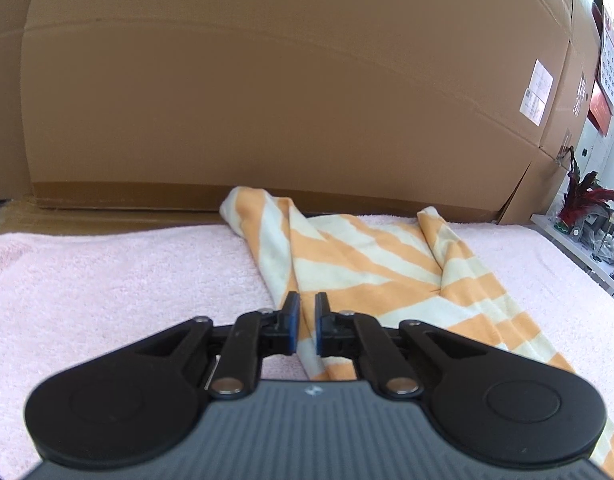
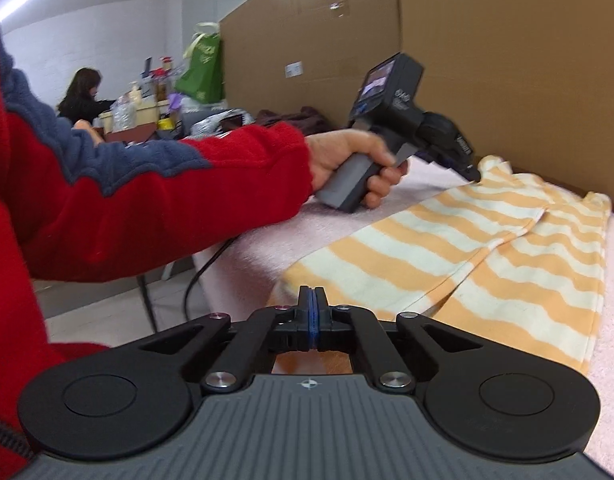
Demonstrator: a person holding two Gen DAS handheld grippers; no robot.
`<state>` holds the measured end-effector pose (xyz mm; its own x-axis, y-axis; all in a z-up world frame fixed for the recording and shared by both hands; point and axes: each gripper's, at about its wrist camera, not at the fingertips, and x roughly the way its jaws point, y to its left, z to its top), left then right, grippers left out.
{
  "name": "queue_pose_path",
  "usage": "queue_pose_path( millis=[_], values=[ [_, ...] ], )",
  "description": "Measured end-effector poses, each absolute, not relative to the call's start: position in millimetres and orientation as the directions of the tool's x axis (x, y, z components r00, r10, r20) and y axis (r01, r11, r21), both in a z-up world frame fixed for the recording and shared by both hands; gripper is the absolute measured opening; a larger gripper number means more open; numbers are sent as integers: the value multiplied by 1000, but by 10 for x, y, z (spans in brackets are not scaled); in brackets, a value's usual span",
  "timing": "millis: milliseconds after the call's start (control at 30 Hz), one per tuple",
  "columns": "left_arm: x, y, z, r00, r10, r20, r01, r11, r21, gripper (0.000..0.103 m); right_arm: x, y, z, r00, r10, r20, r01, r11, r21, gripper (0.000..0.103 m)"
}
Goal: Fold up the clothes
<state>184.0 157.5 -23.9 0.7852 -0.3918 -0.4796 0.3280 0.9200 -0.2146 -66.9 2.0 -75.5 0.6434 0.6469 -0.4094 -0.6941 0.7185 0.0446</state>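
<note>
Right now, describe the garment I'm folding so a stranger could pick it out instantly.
Find the tall brown cardboard wall; in front of it lies a fluffy pale pink towel that covers the table. On that towel lies the orange-and-cream striped cotton garment, rumpled. It is the only striped thing there.

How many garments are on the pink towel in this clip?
1: a striped garment lies spread on the pink towel, in front of the cardboard boxes, the left gripper at one edge. Nothing else shows; more could lie outside both views.
</note>
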Motion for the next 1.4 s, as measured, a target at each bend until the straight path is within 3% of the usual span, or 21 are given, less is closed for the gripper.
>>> queue_pose_path(
  millis=[67, 167, 267, 367, 400, 433, 500, 600, 667, 733, 833, 933, 1000, 1067, 1167, 1400],
  values=[
    [1858, 1586, -243, 784, -385, -487, 317, 923, -220, 0, -677, 35, -787, 641, 637, -429, -690, 722, 41, 2],
    [1853, 1629, -244, 786, -372, -494, 293, 928, -232, 0, -621, -87, -726, 645, 680, -348, -676, 721, 155, 7],
    [1742, 1668, -232, 787, -375, -490, 286, 925, -250, 0, -514, -158, -683, 696, 661, -281, -614, 751, 245, 51],
    [1558, 1693, -212, 787, -397, -473, 299, 915, -272, 2, -383, -111, -762, 699, 650, -299, -594, 760, 264, 44],
    [1497, 1702, -205, 786, -405, -467, 303, 911, -279, 2, -350, -92, -808, 693, 653, -307, -592, 758, 276, 39],
    [1435, 1710, -199, 786, -412, -461, 307, 907, -287, 2, -318, -74, -855, 686, 655, -316, -589, 755, 288, 25],
    [1312, 1727, -185, 786, -426, -449, 316, 900, -301, 2, -329, -57, -898, 694, 650, -309, -591, 760, 270, 15],
    [1128, 1752, -165, 784, -447, -430, 329, 888, -323, 11, -356, -153, -878, 617, 721, -315, -639, 693, 334, 14],
    [1005, 1768, -152, 783, -461, -418, 337, 879, -337, 34, -388, -190, -871, 601, 734, -317, -650, 679, 342, 14],
    [932, 1731, -114, 780, -479, -404, 359, 870, -339, 35, -389, -217, -827, 590, 739, -326, -658, 674, 336, 15],
    [1040, 1485, -51, 760, -514, -398, 420, 856, -302, 50, -359, -334, -799, 630, 723, -283, -611, 686, 395, 26],
    [1221, 1269, -156, 731, -501, -463, 421, 865, -271, 52, -320, -405, -852, 633, 713, -301, -572, 693, 439, 24],
    [1251, 1213, -229, 727, -466, -505, 400, 884, -241, 46, -361, -425, -832, 625, 717, -308, -581, 692, 429, 24],
    [1207, 1225, -228, 734, -449, -509, 392, 893, -222, 64, -390, -468, -762, 647, 695, -314, -581, 716, 387, 24],
    [1127, 1248, -244, 734, -440, -518, 384, 897, -218, 72, -268, -667, -610, 721, 632, -286, -518, 764, 384, 25],
    [1095, 1361, -256, 740, -461, -489, 355, 886, -299, 74, 618, -802, -528, 754, 547, -365, -370, 812, 452, 29]
  ],
)
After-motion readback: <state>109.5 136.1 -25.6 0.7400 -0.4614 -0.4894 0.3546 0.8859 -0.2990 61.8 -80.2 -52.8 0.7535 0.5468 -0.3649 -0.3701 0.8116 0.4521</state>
